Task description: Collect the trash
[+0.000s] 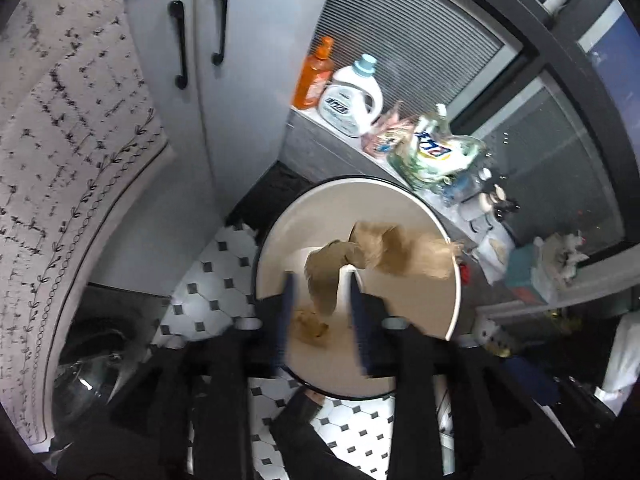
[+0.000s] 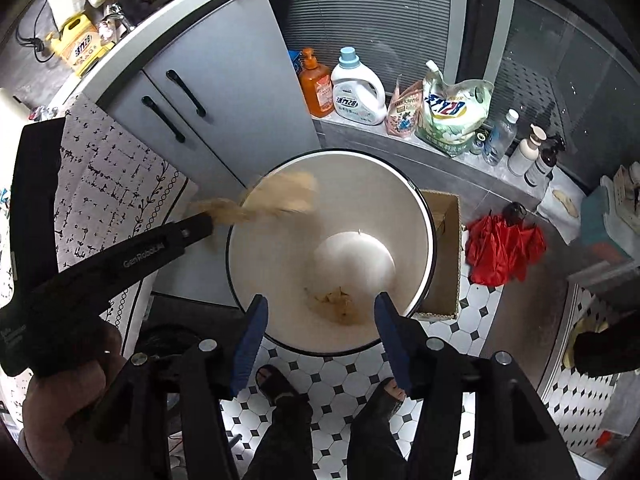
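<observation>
Left gripper [image 1: 322,300], fingers apart, brown crumpled paper [image 1: 384,254] blurred just beyond them, directly above round white bin [image 2: 424,216]; right gripper [image 2: 320,312] spread, empty.

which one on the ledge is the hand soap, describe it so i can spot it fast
Start at the white bin on the tiled floor and look up to the grey ledge behind it, below the window. The hand soap is the leftmost bottle there, beside the cupboard: the only orange one, with a pump top, next to a white detergent jug.
</observation>
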